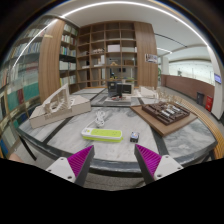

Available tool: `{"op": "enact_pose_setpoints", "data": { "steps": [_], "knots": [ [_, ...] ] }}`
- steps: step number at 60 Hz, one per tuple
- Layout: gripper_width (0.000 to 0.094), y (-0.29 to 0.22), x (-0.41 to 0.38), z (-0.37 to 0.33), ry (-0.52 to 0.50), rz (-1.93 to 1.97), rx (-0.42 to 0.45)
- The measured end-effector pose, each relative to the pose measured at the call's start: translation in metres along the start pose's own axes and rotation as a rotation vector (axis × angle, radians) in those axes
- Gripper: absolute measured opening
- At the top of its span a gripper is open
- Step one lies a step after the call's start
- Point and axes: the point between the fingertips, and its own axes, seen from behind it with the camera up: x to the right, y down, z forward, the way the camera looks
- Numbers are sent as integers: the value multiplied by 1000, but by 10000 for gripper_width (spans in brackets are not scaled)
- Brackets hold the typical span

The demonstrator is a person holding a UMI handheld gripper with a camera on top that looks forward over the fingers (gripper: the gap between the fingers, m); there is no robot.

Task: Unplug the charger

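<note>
Two fingers (80,158) spread apart, charger (102,134) on table (170,140) just ahead

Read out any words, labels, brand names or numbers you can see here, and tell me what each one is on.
None can be read.
The power strip just ahead of the open gripper: any markings are too small to read.
The books on the shelves beyond the table: spines too small and blurred to read.
</note>
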Motion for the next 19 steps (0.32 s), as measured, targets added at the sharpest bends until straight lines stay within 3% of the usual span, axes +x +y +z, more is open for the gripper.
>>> {"op": "enact_pose_setpoints", "data": {
  "steps": [9,15,19],
  "knots": [
    [843,12,-20,-14,-64,-50,-7],
    [853,3,-14,-15,-57,-32,39],
    [839,-2,-21,-17,-104,25,50]
  ]
}}
